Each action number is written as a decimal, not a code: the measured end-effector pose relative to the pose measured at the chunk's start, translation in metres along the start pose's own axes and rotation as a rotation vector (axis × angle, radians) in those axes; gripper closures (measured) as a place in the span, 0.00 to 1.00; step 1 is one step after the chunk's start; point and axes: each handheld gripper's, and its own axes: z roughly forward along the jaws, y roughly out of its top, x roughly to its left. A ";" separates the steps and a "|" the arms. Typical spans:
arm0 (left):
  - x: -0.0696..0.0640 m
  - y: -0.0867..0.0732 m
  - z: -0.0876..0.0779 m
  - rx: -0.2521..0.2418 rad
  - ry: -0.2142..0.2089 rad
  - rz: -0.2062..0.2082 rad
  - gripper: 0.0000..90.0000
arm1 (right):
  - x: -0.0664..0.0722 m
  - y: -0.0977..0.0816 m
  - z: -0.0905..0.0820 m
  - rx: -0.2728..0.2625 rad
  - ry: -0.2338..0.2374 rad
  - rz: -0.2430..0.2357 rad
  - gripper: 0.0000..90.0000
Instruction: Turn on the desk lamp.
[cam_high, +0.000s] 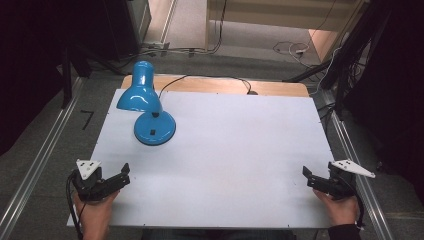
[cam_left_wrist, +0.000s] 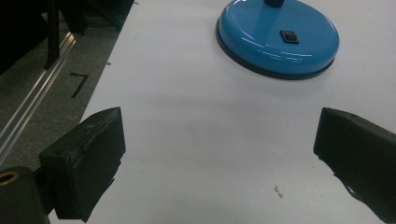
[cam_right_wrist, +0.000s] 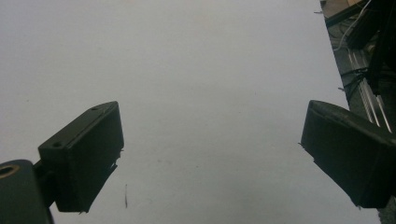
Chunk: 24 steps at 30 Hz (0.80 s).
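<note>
A blue desk lamp (cam_high: 148, 107) stands on the white surface (cam_high: 240, 150) toward ten o'clock, its round base (cam_left_wrist: 278, 37) flat on the board, its shade (cam_high: 138, 90) leaning toward the far left edge and its black cord (cam_high: 210, 79) running off the far side. The left tongs (cam_high: 124, 177) sit at seven o'clock, jaws spread wide and empty. The right tongs (cam_high: 307, 176) sit at four o'clock, likewise spread with nothing between them.

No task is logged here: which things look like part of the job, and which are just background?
Likely the job: blue desk lamp, its switch, left gripper, right gripper.
Background: white table, floor cables, tape mark.
</note>
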 end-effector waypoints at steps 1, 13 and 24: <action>-0.001 0.000 0.001 -0.001 -0.002 -0.003 0.03 | 0.000 0.000 -0.001 0.000 -0.001 0.002 0.05; -0.009 0.005 0.008 0.001 -0.026 0.019 0.05 | -0.006 -0.003 0.002 0.001 0.018 0.049 0.05; -0.010 0.010 0.011 -0.005 -0.041 0.005 0.05 | -0.006 -0.002 0.004 0.003 0.014 0.061 0.05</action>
